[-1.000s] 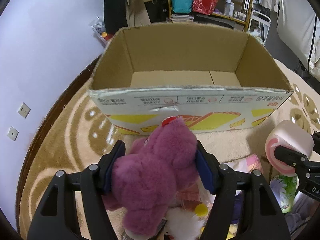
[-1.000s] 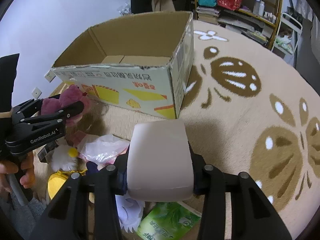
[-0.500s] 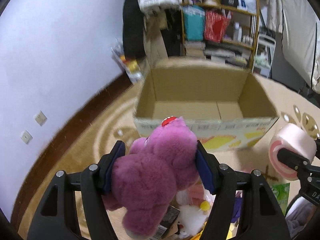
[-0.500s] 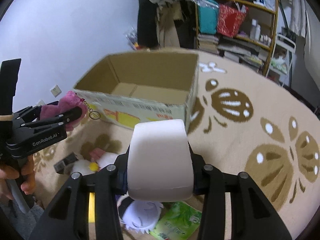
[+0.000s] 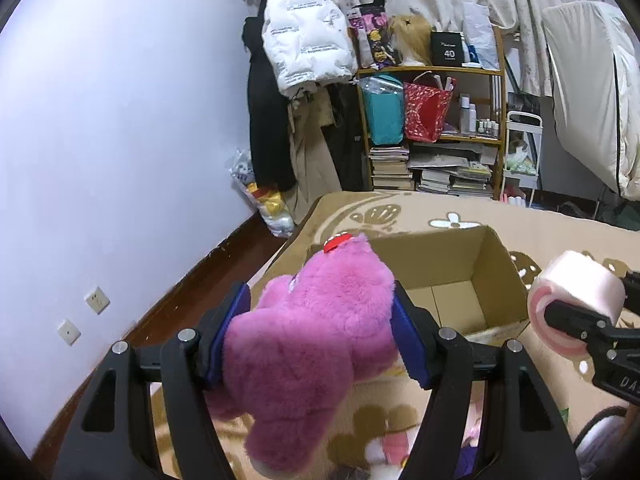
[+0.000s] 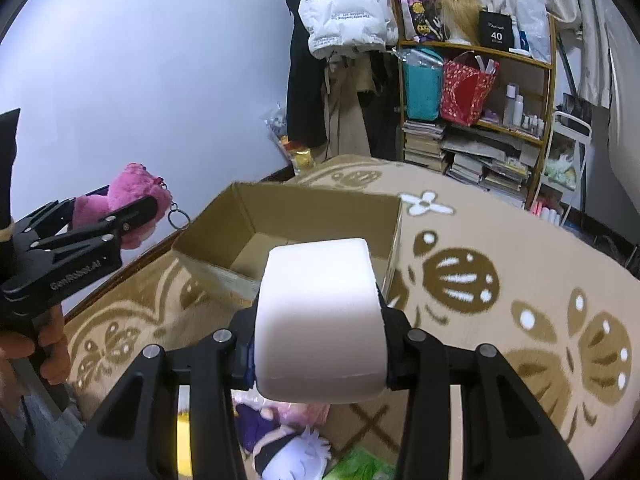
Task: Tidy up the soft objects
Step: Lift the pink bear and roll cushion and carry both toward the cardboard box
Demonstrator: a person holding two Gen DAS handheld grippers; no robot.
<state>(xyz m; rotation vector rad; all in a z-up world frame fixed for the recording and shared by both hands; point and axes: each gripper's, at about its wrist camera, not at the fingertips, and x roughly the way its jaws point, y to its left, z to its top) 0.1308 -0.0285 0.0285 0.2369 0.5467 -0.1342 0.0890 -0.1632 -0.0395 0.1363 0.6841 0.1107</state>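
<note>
The left tongs (image 5: pixel 320 332) clamp a pink plush toy (image 5: pixel 308 344) above the near rim of the cardboard box (image 5: pixel 492 276); the right tongs (image 6: pixel 320 344) grip a white tissue roll (image 6: pixel 320 320) beside that box.

**Pink plush, white roll, tan rug**

The plush (image 5: pixel 320 344) is bright magenta-pink fur with a small red tag at its top. The roll (image 6: pixel 320 320) is plain white on its side; its end face shows pale pink rings. Both grippers are black, left gripper (image 5: pixel 320 340) with blue pads (image 5: pixel 408 344). The box (image 5: pixel 452 272) is brown cardboard inside. The rug (image 6: pixel 500 248) is beige with brown leaf and petal shapes dotted white, plus one white flower. The wall (image 5: pixel 120 120) is pale lilac-white. On the shelf (image 6: pixel 516 60) sit a teal bag (image 6: pixel 422 84) and a red patterned bag (image 6: pixel 466 88). A white puffer jacket (image 5: pixel 308 40) carries grey lettering.
</note>
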